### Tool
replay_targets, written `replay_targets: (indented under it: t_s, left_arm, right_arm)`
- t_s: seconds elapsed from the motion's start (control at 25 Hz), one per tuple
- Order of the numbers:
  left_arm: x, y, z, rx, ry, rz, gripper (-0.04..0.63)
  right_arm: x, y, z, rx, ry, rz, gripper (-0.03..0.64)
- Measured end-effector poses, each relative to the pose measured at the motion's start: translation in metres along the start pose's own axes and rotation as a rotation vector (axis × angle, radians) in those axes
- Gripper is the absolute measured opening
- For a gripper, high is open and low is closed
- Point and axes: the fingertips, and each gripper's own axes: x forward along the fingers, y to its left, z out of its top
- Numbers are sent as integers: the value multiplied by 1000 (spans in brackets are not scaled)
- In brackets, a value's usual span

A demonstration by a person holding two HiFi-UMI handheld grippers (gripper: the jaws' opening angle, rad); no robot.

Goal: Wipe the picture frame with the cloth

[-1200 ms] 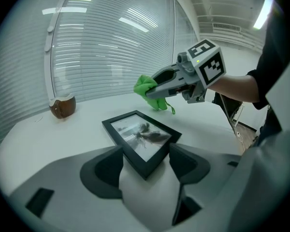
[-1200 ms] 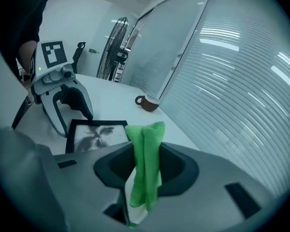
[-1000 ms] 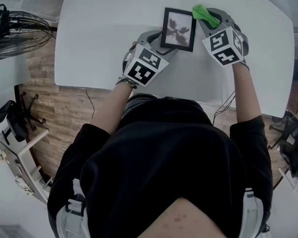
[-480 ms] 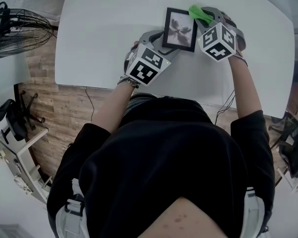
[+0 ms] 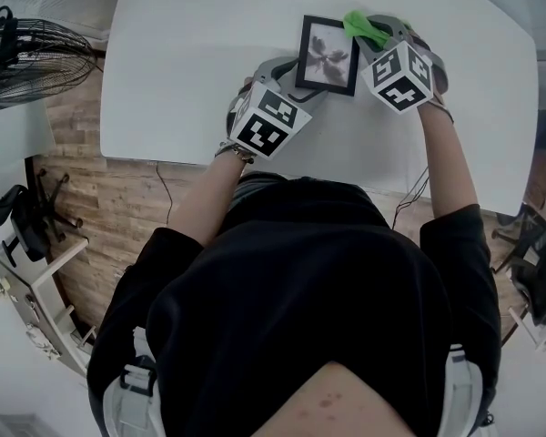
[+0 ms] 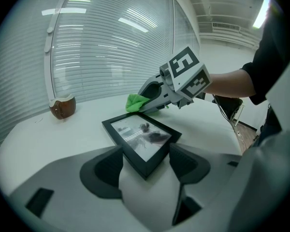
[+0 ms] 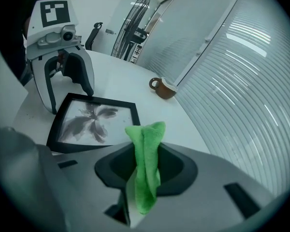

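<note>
As the left claw [image 6: 145, 161] grips the picture frame [image 5: 328, 55], the right claw [image 7: 145, 163] holds the cloth [image 5: 362, 27] at its far right corner, wiping seemingly barely begun.

Left tongs [image 6: 146, 161] low in shot, jaws closed in on both sides of the near corner of the frame [image 6: 141, 138]. The black frame lies on the white surface [image 6: 63, 134], glass up, showing a grey flower print. At the far edge, the right tongs [image 6: 147, 100] reach in from the right with a green cloth [image 6: 134, 102] pinched at the tip, right at the frame's rim. A forearm [image 6: 227, 83] runs back behind its cube [image 6: 184, 73]. Brown cup [image 6: 63, 107] sits well off to the left, before the blinds [image 6: 111, 42].
</note>
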Motion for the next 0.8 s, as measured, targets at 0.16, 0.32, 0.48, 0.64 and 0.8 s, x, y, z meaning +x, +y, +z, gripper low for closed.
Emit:
replay_targets:
  t_s: [0.16, 0.32, 0.48, 0.64, 0.8]
  left_arm:
    - [1, 1, -1, 1, -3, -1, 311]
    - [0, 1, 0, 2, -2, 0, 311]
    - [0, 1, 1, 3, -6, 2, 311]
    - [-1, 2, 0, 4, -3, 3, 311]
    - [-1, 3, -2, 0, 5, 3, 311]
  right_arm:
    - [-2, 4, 1, 10, 3, 12, 109]
    - [-4, 8, 3, 21, -2, 21, 109]
    - [-7, 12, 4, 47, -14, 25, 109]
    - [-9, 17, 4, 48, -17, 35, 109]
    - [-11, 21, 4, 60, -20, 37, 110]
